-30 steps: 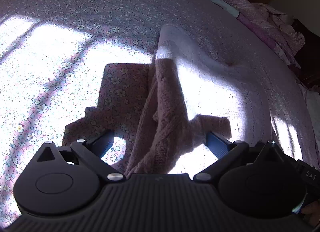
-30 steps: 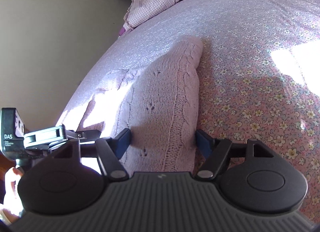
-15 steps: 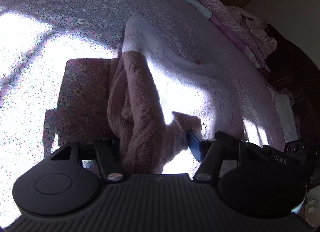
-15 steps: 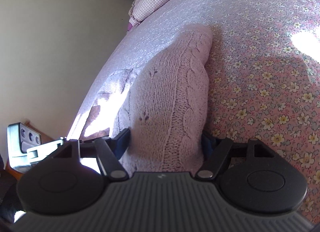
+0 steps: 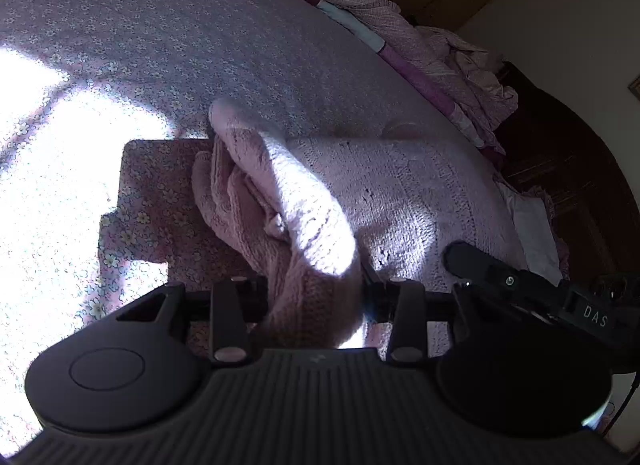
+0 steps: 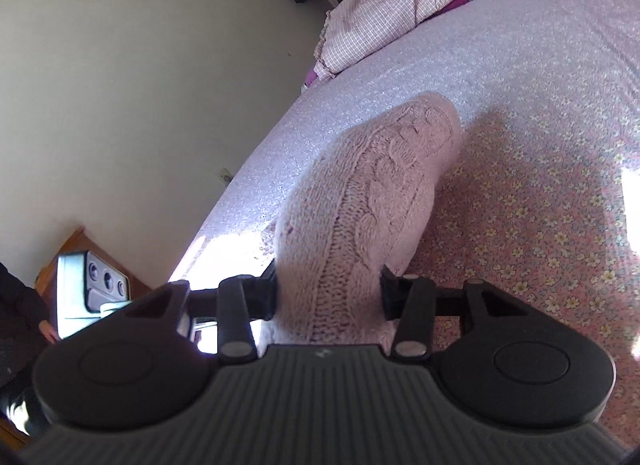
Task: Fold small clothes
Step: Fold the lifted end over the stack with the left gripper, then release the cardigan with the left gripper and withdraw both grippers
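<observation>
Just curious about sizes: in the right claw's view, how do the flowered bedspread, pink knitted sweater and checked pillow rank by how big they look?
1. flowered bedspread
2. pink knitted sweater, though nearness to the camera enlarges it
3. checked pillow, far off and partly out of frame

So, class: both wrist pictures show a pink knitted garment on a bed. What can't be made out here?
- Left wrist view: the pink knitted garment bunches over itself, hiding its type and full outline; glare washes out the floral bedsheet.
- Right wrist view: the garment's near end lies behind the right gripper body; its left edge is lost in glare.
</observation>
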